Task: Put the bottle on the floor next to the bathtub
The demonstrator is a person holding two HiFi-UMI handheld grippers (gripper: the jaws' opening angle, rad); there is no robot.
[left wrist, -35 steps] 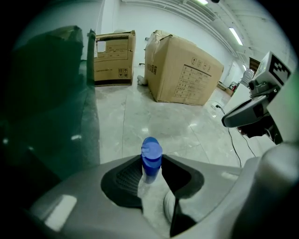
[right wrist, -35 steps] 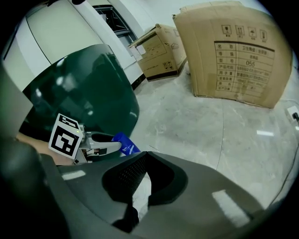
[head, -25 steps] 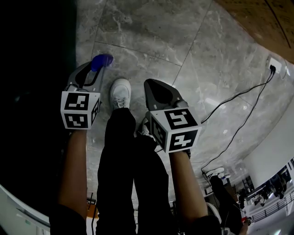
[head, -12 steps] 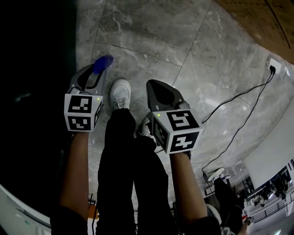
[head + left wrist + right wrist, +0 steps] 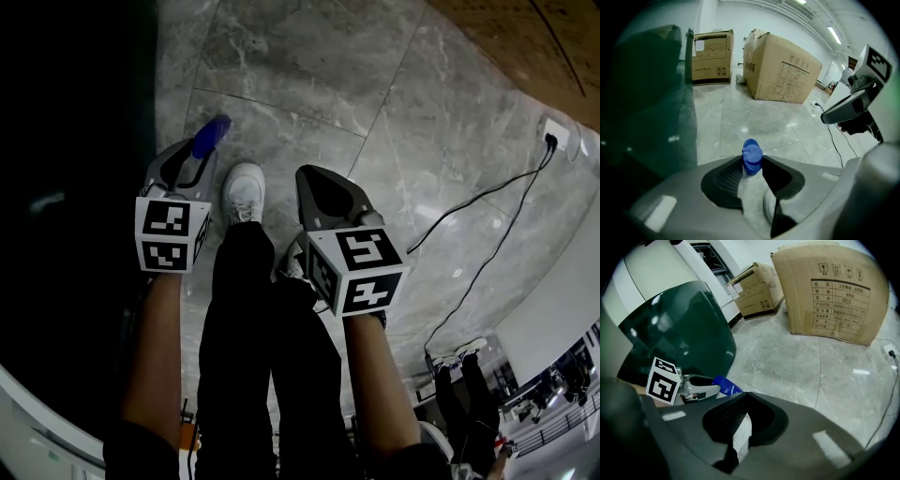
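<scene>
A bottle with a blue cap [image 5: 212, 134] sticks out past the tips of my left gripper [image 5: 192, 155], which is shut on it above the grey marble floor. In the left gripper view the blue cap [image 5: 752, 157] sits pinched between the jaws of the left gripper [image 5: 752, 164]. The dark green bathtub [image 5: 75, 187] stands right beside it on the left; its wall [image 5: 651, 103] fills that side. My right gripper [image 5: 317, 183] hangs shut and empty to the right, over the person's legs. From the right gripper [image 5: 745, 398] I see the bottle [image 5: 726, 385] and the bathtub [image 5: 679, 329].
The person's white shoe [image 5: 245, 191] stands on the floor between the grippers. A black cable [image 5: 487, 234] runs across the tiles to a wall socket [image 5: 555, 134]. Two cardboard boxes [image 5: 780, 70] [image 5: 712, 56] stand further off beyond the tub.
The left gripper with the bottle has shifted slightly right and forward. The right gripper has barely moved.
</scene>
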